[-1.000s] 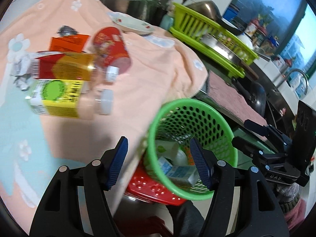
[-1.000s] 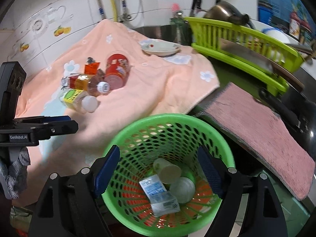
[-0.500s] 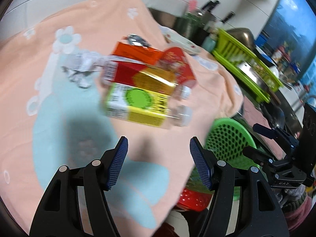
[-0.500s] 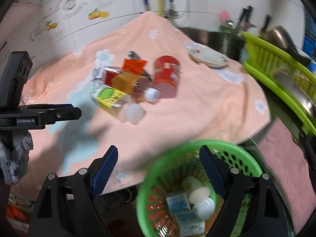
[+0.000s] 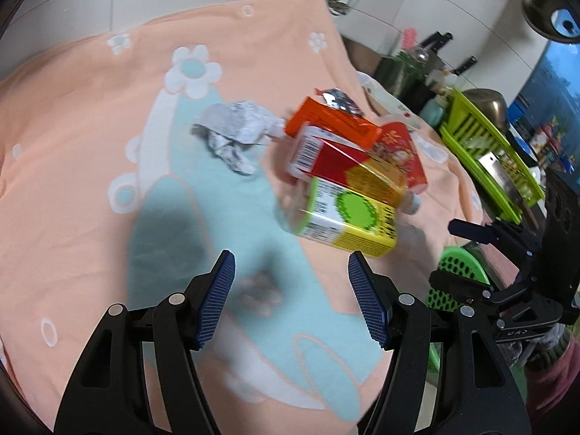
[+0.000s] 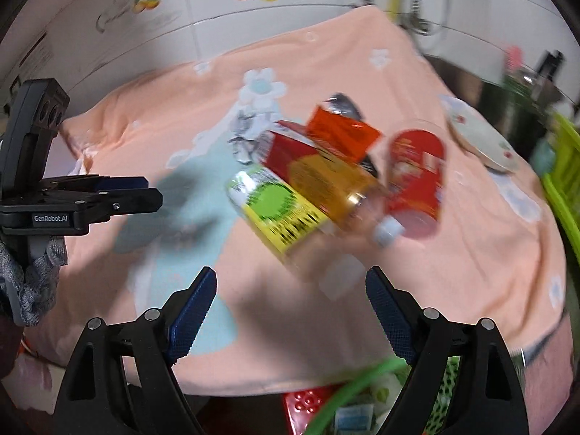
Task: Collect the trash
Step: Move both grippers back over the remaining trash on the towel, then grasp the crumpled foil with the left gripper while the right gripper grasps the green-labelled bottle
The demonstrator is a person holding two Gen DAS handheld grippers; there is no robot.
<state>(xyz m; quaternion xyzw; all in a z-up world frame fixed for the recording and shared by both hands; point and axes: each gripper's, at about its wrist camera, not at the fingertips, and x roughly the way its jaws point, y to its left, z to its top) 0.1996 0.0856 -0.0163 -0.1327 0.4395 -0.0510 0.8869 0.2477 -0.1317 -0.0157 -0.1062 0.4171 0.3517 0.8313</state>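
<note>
Peach cloth: a peach towel (image 5: 90, 152) with white flowers and a pale blue shape covers the counter; all the trash lies on it.
Trash pile: a bottle with yellow-green label (image 5: 348, 221) lies on its side, touching a bottle with red-gold label (image 5: 344, 166); behind them are an orange packet (image 5: 333, 125), a red cup (image 6: 417, 177) on its side and crumpled foil (image 5: 235, 134).
Left gripper: the left gripper (image 5: 291, 299) hovers over the blue part of the towel, its jaws wide apart and holding nothing; the yellow-green bottle is just beyond its right finger.
Right gripper: the right gripper (image 6: 290, 313) also has wide jaws with nothing between them, and the bottles are ahead of it.
Only in left view: the green drying rack (image 5: 489, 156) and the side of the green basket (image 5: 460, 272), partly hidden by the right gripper's body.
Only in right view: the white caps of the bottles, blurred; a plate (image 6: 478, 137) at the towel's far edge; the basket's rim at the bottom edge, with some cartons inside and something red beside it.
Behind: a white tiled wall with fruit stickers.
</note>
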